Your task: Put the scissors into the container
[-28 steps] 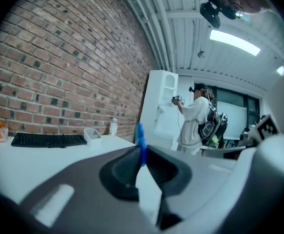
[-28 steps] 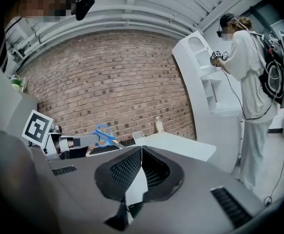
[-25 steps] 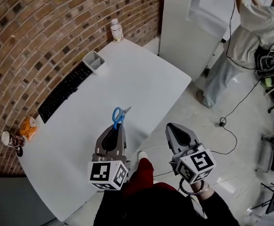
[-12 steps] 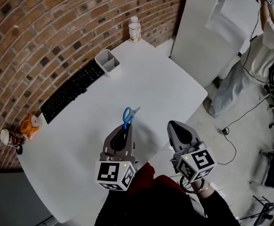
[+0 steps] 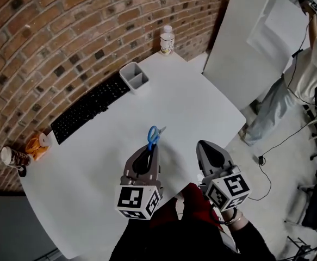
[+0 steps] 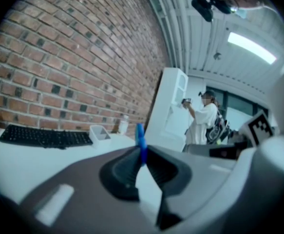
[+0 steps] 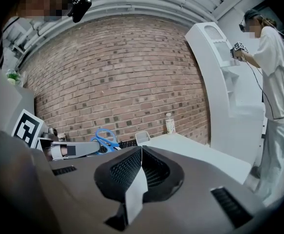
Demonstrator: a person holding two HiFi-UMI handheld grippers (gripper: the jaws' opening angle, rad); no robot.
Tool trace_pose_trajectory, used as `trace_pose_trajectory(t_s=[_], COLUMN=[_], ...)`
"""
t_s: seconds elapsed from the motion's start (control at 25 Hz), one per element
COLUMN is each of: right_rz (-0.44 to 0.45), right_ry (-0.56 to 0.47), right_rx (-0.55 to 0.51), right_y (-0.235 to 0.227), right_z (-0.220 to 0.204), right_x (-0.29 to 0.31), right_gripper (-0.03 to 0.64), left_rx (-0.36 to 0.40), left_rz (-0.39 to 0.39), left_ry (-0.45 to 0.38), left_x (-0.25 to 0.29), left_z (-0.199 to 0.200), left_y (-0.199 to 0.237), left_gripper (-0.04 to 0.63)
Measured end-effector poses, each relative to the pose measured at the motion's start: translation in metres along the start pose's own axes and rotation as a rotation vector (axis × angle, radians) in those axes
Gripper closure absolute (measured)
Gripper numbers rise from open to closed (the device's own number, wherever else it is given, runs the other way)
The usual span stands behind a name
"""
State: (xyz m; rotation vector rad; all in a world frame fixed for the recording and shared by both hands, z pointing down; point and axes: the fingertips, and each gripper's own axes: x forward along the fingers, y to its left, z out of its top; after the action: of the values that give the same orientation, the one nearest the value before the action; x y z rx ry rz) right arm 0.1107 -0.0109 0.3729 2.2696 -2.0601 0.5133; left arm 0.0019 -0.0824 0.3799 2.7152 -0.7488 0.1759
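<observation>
Blue-handled scissors (image 5: pixel 153 136) stick out of my left gripper (image 5: pixel 150 148), which is shut on them above the near part of the white table (image 5: pixel 201 99). In the left gripper view the blue handle (image 6: pixel 141 140) stands up between the pads. The white container (image 5: pixel 135 76), open-topped with a divider, stands at the table's far side by the brick wall, well ahead of the scissors. It shows small in the left gripper view (image 6: pixel 99 133) and the right gripper view (image 7: pixel 142 137). My right gripper (image 5: pixel 205 144) is shut on nothing, beside the left one near the table's edge.
A black keyboard (image 5: pixel 90 107) lies along the wall left of the container. A bottle (image 5: pixel 167 39) stands at the far corner. An orange packet (image 5: pixel 37 144) and a cup (image 5: pixel 12 158) sit at the left end. A person (image 5: pixel 310 64) stands by a white cabinet (image 5: pixel 245 31) on the right.
Both grippers have moved forward over the table, the left still holding the scissors, which are now a little closer to the container. The jaws look unchanged.
</observation>
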Motion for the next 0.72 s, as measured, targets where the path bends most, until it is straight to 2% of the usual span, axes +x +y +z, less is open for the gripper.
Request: trace_pose_trajectory(t_s=[0.72], right_rz=[0.151], right_ry=[0.033], right_rx=[-0.023], right_y=[-0.004], right_z=[0.011], right_x=[0.056], right_gripper=[0.607], left_rx=[-0.062], left_rz=[0.138], left_ry=[-0.031], left_x=[0.030], left_z=[0.009], left_y=[0.039], left_gripper=[0.566])
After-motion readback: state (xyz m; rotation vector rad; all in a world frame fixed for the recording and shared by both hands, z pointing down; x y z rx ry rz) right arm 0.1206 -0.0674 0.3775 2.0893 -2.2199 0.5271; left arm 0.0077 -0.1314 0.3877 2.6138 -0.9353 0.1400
